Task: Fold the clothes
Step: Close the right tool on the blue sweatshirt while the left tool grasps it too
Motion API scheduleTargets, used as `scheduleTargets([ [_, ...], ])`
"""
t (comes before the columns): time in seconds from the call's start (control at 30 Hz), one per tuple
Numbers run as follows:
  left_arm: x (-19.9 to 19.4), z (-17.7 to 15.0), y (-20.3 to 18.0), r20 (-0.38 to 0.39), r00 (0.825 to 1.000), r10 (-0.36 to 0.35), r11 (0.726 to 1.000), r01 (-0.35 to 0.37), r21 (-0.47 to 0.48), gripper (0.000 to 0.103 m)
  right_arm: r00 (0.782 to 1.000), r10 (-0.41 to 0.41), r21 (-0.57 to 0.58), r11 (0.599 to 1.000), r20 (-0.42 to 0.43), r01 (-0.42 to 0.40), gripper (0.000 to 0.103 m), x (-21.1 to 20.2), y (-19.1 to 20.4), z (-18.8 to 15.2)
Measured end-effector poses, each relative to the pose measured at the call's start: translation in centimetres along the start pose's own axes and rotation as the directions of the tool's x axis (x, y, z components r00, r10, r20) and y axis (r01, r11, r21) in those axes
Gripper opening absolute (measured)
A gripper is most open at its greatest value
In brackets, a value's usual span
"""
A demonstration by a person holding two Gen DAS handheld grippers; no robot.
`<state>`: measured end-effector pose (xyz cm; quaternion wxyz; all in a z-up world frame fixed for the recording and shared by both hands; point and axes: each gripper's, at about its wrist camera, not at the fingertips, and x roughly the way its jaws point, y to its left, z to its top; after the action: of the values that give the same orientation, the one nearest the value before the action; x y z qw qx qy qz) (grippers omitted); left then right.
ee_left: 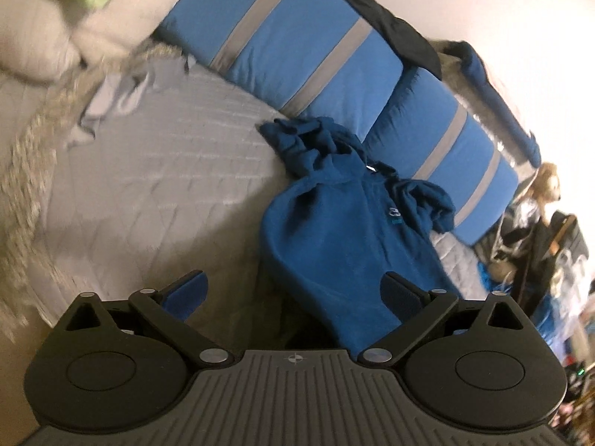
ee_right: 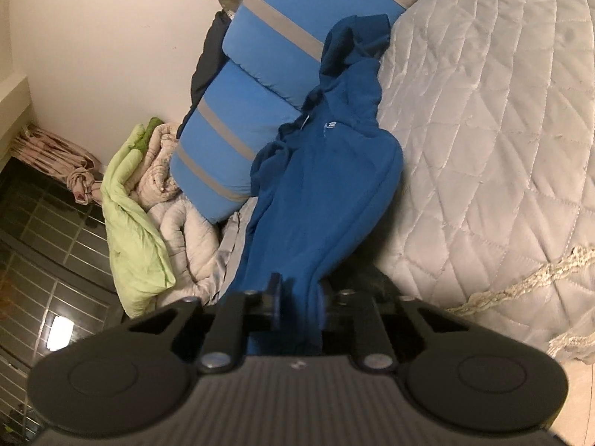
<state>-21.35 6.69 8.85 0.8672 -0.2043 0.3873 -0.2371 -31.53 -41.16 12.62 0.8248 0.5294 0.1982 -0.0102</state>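
Observation:
A dark blue hoodie (ee_left: 334,230) lies on a grey quilted bed (ee_left: 156,171), its hood end bunched against striped blue pillows (ee_left: 297,48). My left gripper (ee_left: 293,293) is open just before the hoodie's near hem, its right finger over the fabric and its left over the quilt. In the right wrist view the same hoodie (ee_right: 323,171) stretches away from my right gripper (ee_right: 299,303), which is shut on the hoodie's bottom edge; fabric is pinched between the pads.
Two blue pillows with grey stripes (ee_right: 256,89) line the bed's head end against a pale wall. A crumpled green and white duvet (ee_right: 148,204) lies beside them, and a small grey garment (ee_left: 111,104) lies on the quilt. Clutter (ee_left: 550,245) stands beyond the bed's far side.

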Motion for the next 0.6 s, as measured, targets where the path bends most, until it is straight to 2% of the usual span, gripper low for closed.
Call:
scheduleTargets([
  [0.17, 0.5, -0.1, 1.2, -0.029, 0.998, -0.057, 0.992, 0.053, -0.118, 0.098, 1.0, -0.006, -0.012, 1.0, -0.002, 0.006, 0.01, -0.6, 0.4, 0.1],
  [0.27, 0.7, -0.3, 1.7, -0.052, 0.996, -0.068, 0.985, 0.058, -0.165, 0.098, 1.0, -0.009, -0.021, 1.0, -0.012, 0.008, 0.01, -0.7, 0.4, 0.4],
  [0.37, 1.1, -0.7, 2.4, -0.072, 0.993, -0.091, 0.972, 0.073, -0.224, 0.098, 0.999, -0.025, -0.021, 0.999, -0.031, 0.024, 0.016, -0.6, 0.1, 0.7],
  [0.43, 1.3, -0.8, 2.8, -0.075, 0.992, -0.106, 0.962, 0.083, -0.259, 0.097, 0.999, -0.029, -0.016, 0.999, -0.046, 0.029, 0.025, -0.3, -0.1, 0.7],
  [0.6, 1.9, -1.1, 3.6, -0.065, 0.985, -0.161, 0.932, 0.13, -0.339, 0.088, 0.998, -0.03, -0.009, 1.0, -0.062, 0.029, 0.025, 0.3, -0.2, 0.7],
])
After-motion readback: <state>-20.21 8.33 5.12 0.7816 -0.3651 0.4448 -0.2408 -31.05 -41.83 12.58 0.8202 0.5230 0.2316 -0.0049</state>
